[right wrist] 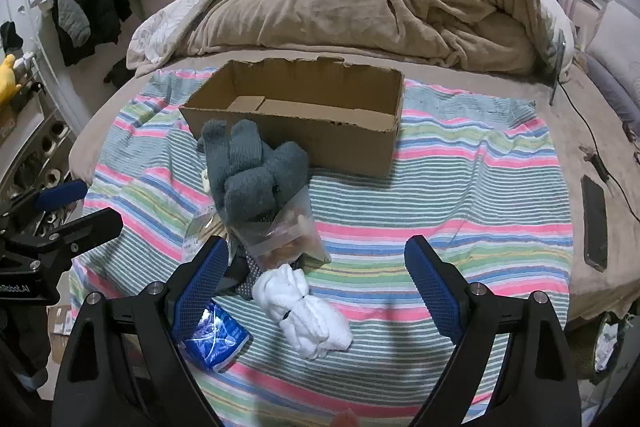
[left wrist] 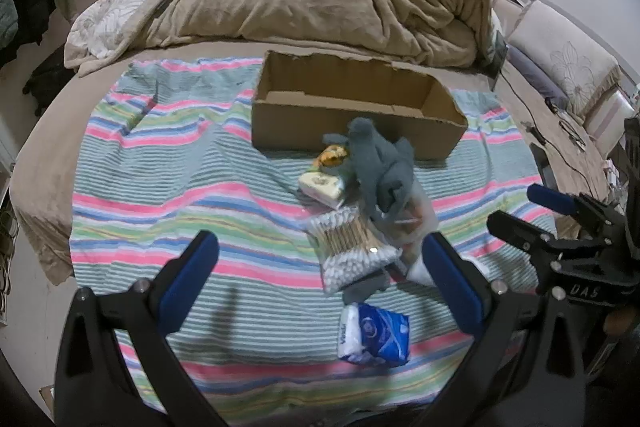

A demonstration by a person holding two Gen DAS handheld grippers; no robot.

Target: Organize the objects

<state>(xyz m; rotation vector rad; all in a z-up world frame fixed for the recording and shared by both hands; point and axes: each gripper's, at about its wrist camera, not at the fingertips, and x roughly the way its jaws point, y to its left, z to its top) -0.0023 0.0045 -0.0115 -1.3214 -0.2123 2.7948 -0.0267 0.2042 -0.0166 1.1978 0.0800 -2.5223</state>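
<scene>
The things to sort lie in a loose pile on the striped towel (left wrist: 168, 195) spread over the bed, just in front of the open cardboard box (left wrist: 352, 115), which stands empty toward the far edge of the towel. A grey knitted glove (right wrist: 252, 175) sits on top of a clear plastic bag (right wrist: 288, 235); beside them are a pack of cotton swabs (left wrist: 352, 247), a small yellow-and-white packet (left wrist: 322, 187), a white rolled sock (right wrist: 304, 311) and a blue tissue pack (left wrist: 376, 331) nearest the towel's near edge.

Both tongs stand wide open and hold nothing. The left tongs (left wrist: 320, 279) hover over the swabs and the tissue pack; the right tongs (right wrist: 316, 287) hover with the white sock between their blue pads, not touching it.

To my eye nothing is in the box yet. The sock looks the easiest first pick: it lies free of the pile. Coming straight down and closing across its middle should keep the soft bundle from unrolling. The glove rests on the slippery bag, so lifting it slowly would avoid dragging the bag along.
</scene>
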